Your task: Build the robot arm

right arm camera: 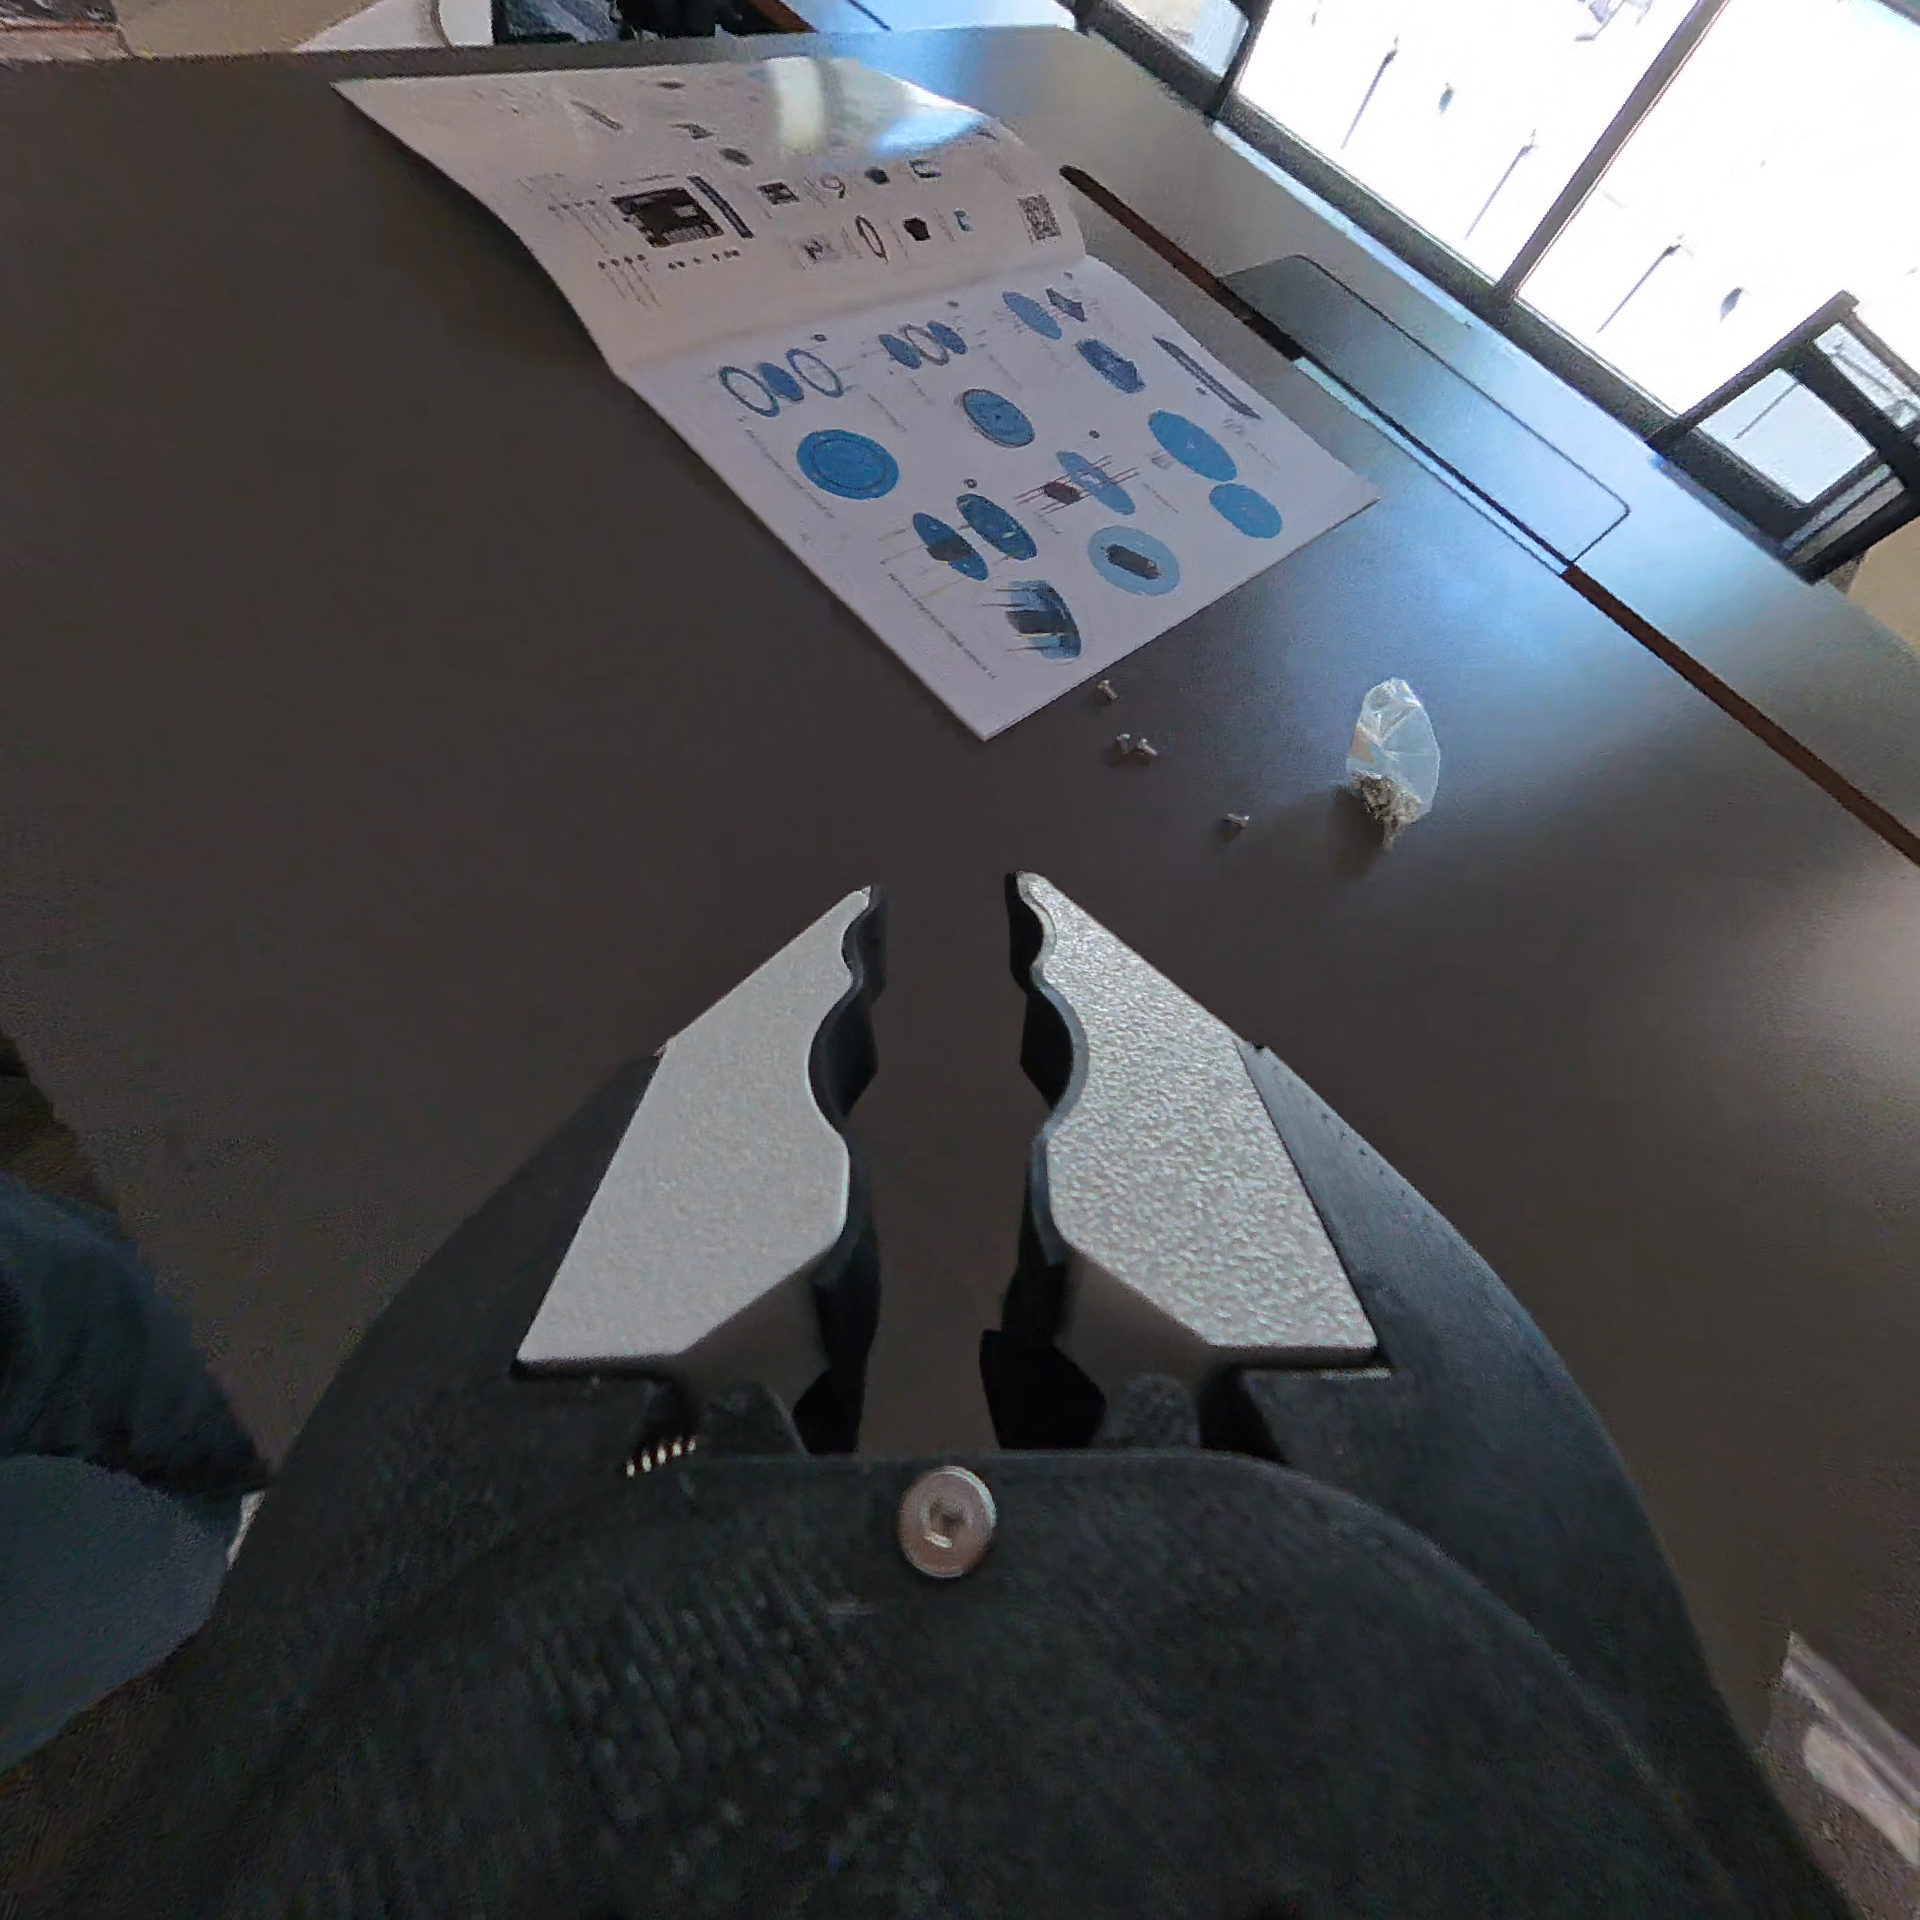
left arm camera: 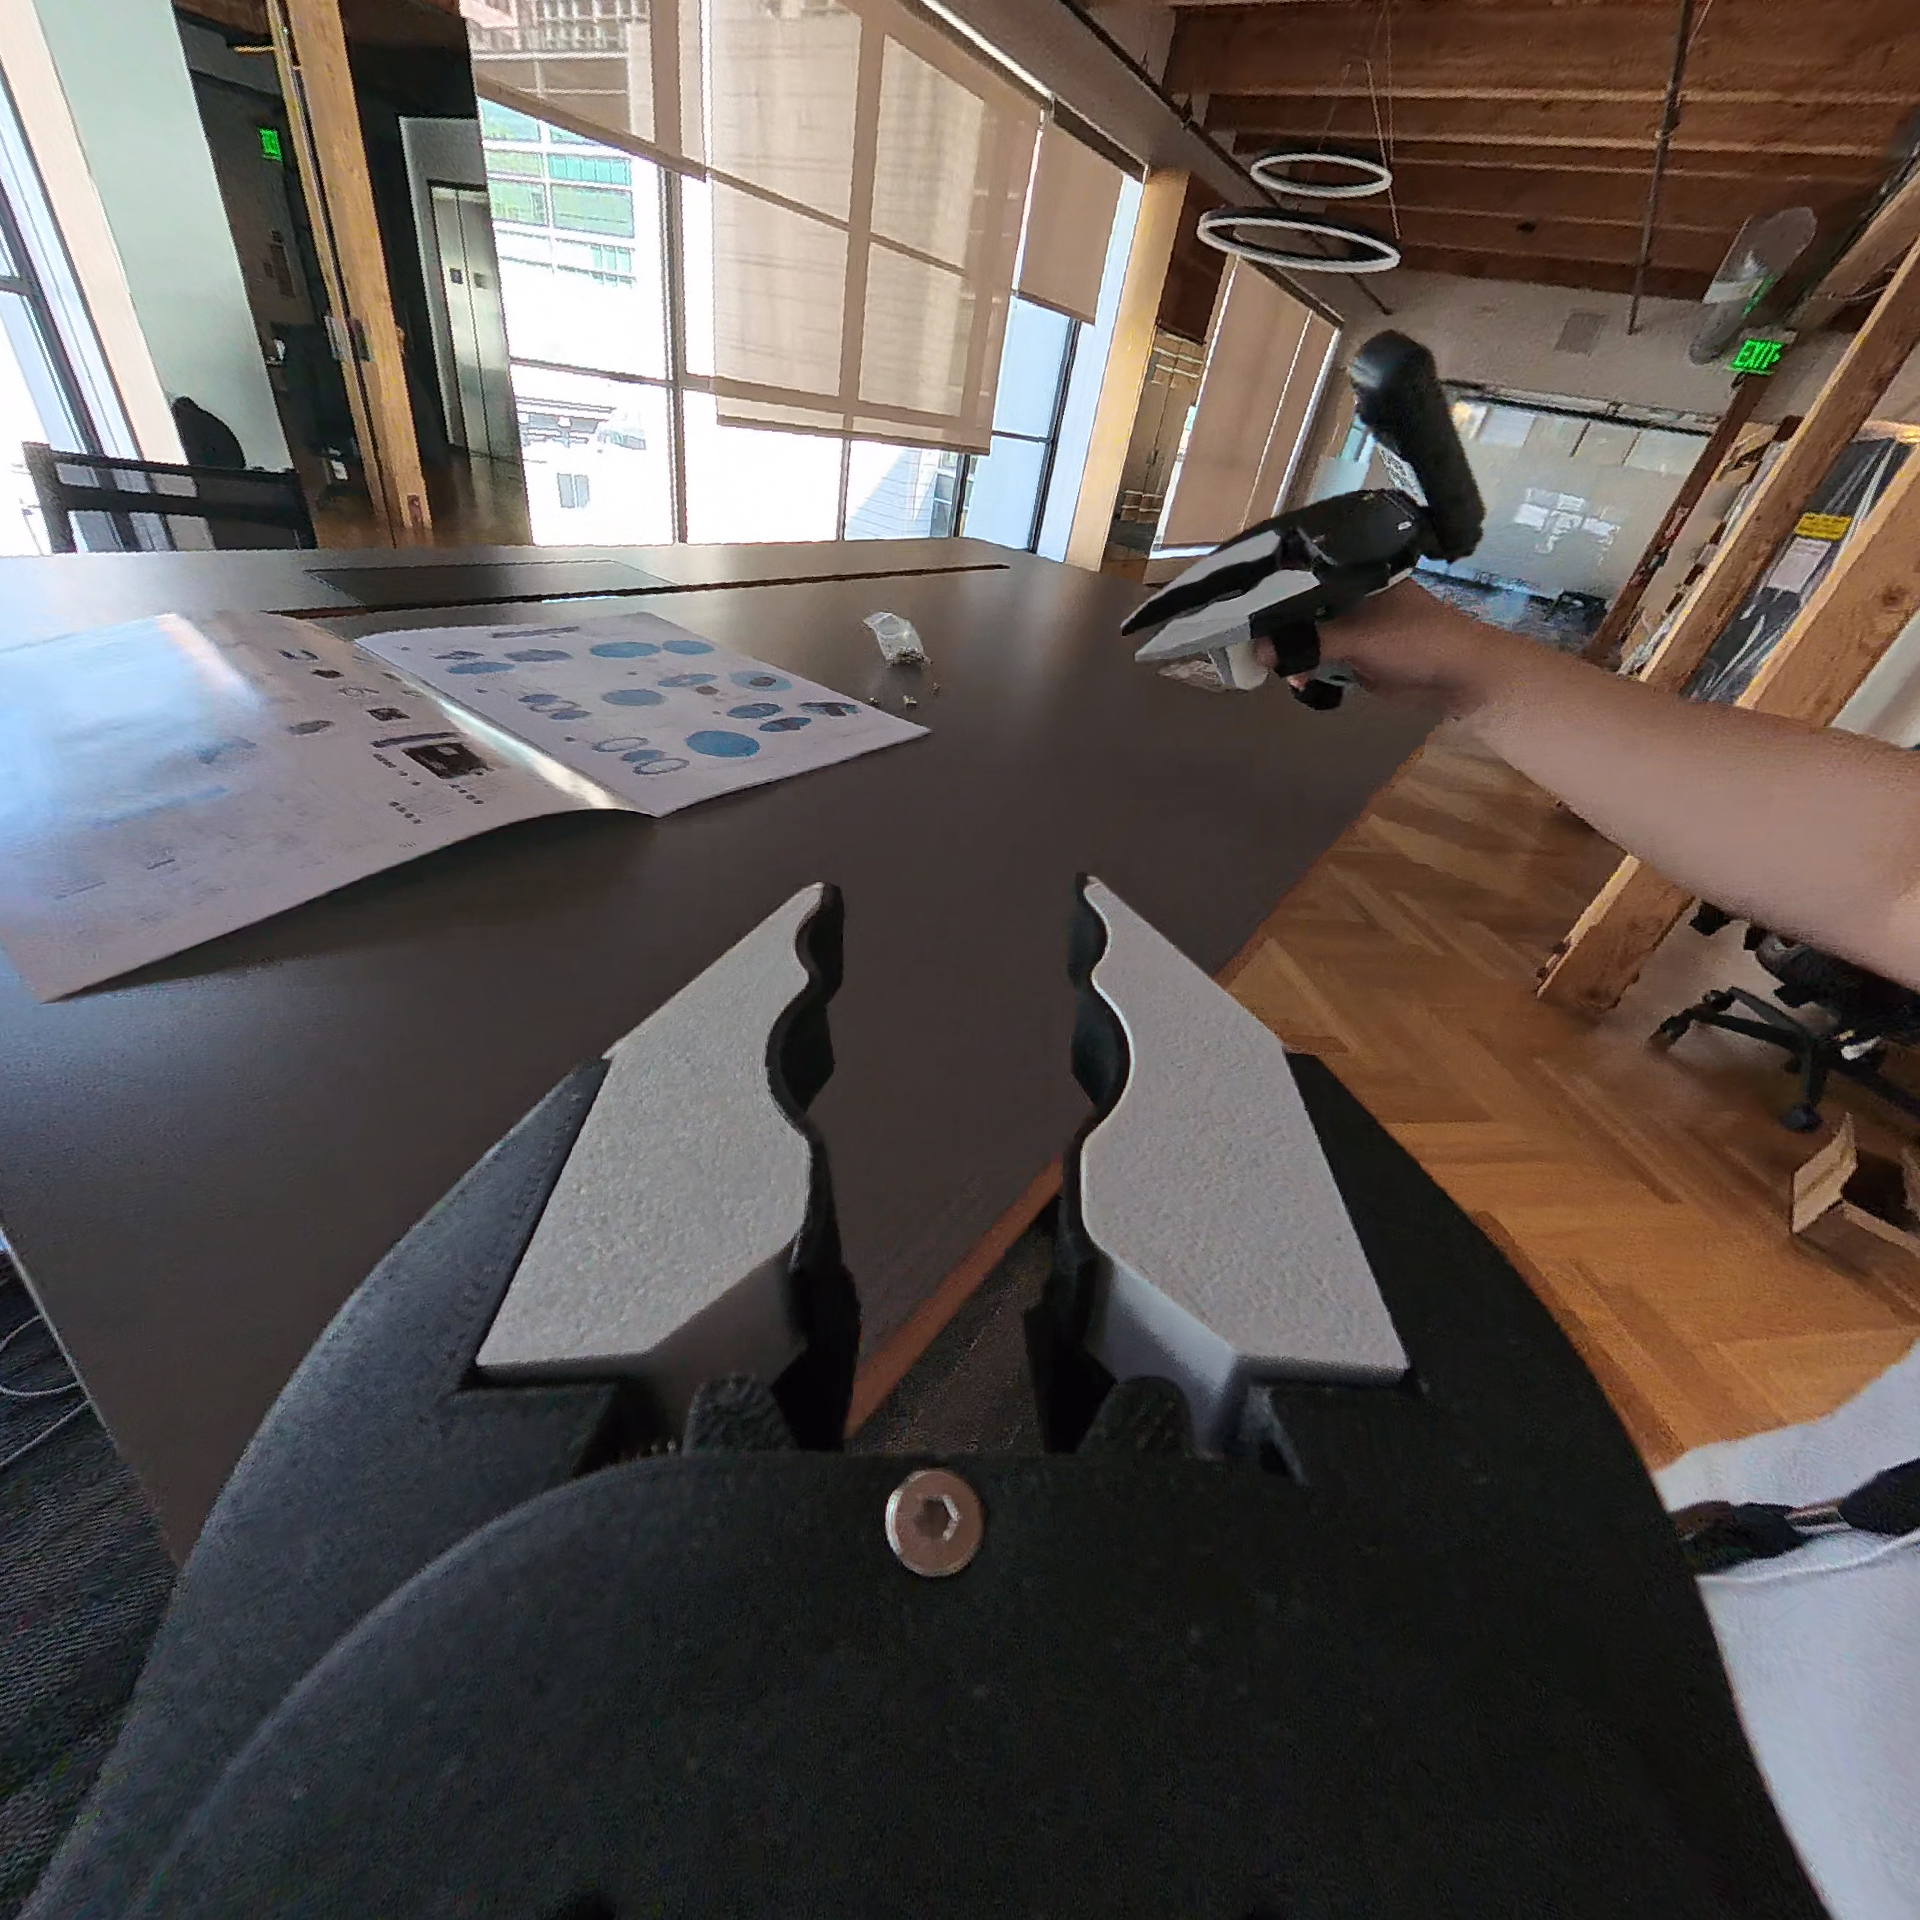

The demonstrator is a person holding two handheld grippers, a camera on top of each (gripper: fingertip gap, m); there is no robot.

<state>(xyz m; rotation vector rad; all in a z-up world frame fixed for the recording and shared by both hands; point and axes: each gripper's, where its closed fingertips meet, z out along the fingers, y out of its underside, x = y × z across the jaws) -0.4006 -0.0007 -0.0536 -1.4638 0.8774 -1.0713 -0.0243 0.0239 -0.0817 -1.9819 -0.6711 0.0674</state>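
My left gripper [left arm camera: 954, 902] is open and empty, held above the near edge of a dark brown table [left arm camera: 520, 1039]. My right gripper [right arm camera: 943, 896] is open and empty above the same table [right arm camera: 364, 675]; it also shows in the left wrist view [left arm camera: 1143, 639], held by a hand at the table's far right. An open instruction booklet [right arm camera: 935, 416] with blue round drawings lies flat ahead of it, also seen in the left wrist view [left arm camera: 416, 748]. A small clear plastic bag [right arm camera: 1392, 753] of screws lies right of the booklet, with a few loose screws [right arm camera: 1135, 743] beside it.
A slot and a flush lid [right arm camera: 1455, 416] run along the table's far side. Windows with blinds [left arm camera: 831, 260] stand beyond. Wood floor [left arm camera: 1507, 1039], an office chair [left arm camera: 1808, 1018] and wooden posts are to the right of the table. Across from one pair of fingers to the other is roughly 40 cm.
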